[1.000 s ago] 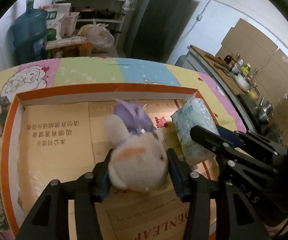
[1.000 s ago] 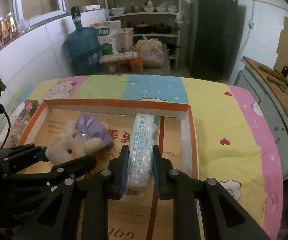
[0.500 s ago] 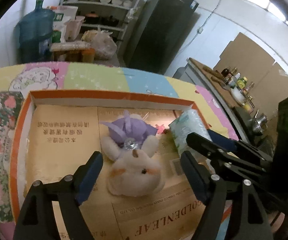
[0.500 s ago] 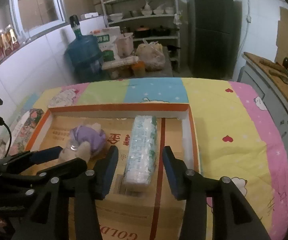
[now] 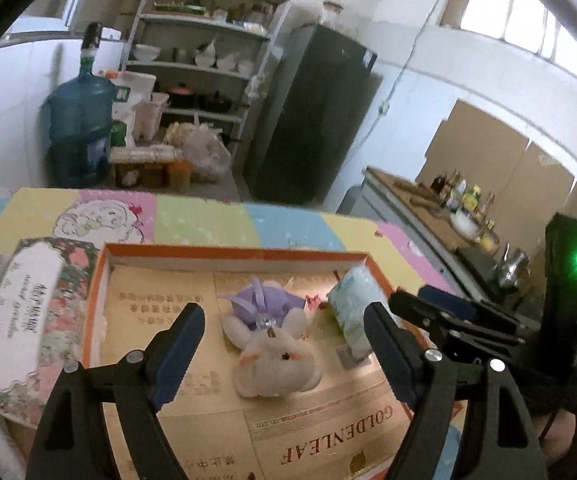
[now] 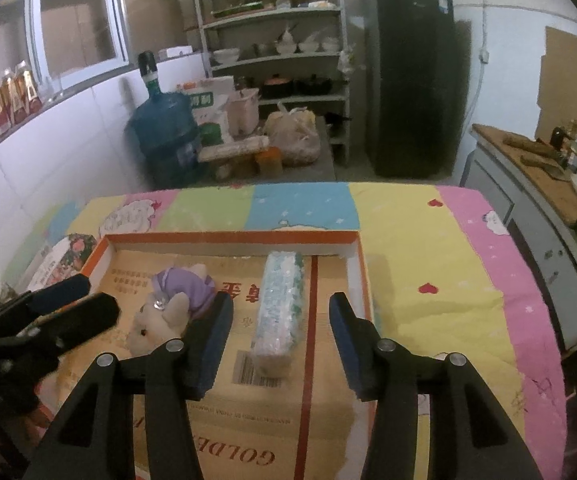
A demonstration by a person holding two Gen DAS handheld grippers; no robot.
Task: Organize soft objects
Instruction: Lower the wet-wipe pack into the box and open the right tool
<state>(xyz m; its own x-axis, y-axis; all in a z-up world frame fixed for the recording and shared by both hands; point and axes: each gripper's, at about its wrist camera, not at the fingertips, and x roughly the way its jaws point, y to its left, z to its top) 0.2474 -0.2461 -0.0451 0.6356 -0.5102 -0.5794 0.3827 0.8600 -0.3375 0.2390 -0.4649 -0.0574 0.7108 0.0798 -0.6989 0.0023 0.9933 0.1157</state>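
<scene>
A cream plush rabbit in a purple dress (image 5: 274, 354) lies in a shallow cardboard box with an orange rim (image 5: 232, 252). A pale tissue pack (image 5: 354, 310) lies to its right in the box. My left gripper (image 5: 282, 344) is open, above and behind the rabbit, touching nothing. In the right wrist view the tissue pack (image 6: 278, 306) lies lengthwise in the box (image 6: 228, 237), with the rabbit (image 6: 168, 316) to its left. My right gripper (image 6: 280, 334) is open, raised over the near end of the pack, holding nothing.
The box sits on a table with a pastel cartoon cloth (image 6: 428, 248). A floral tin box (image 5: 28, 312) lies left of the cardboard box. A blue water jug (image 6: 164, 136), shelves (image 6: 280, 56) and a dark fridge (image 6: 408, 80) stand behind the table. A counter with bottles (image 6: 548, 156) is at the right.
Both grippers opened and drew back and up. The left let go of the rabbit and the right let go of the tissue pack; both now lie in the box.
</scene>
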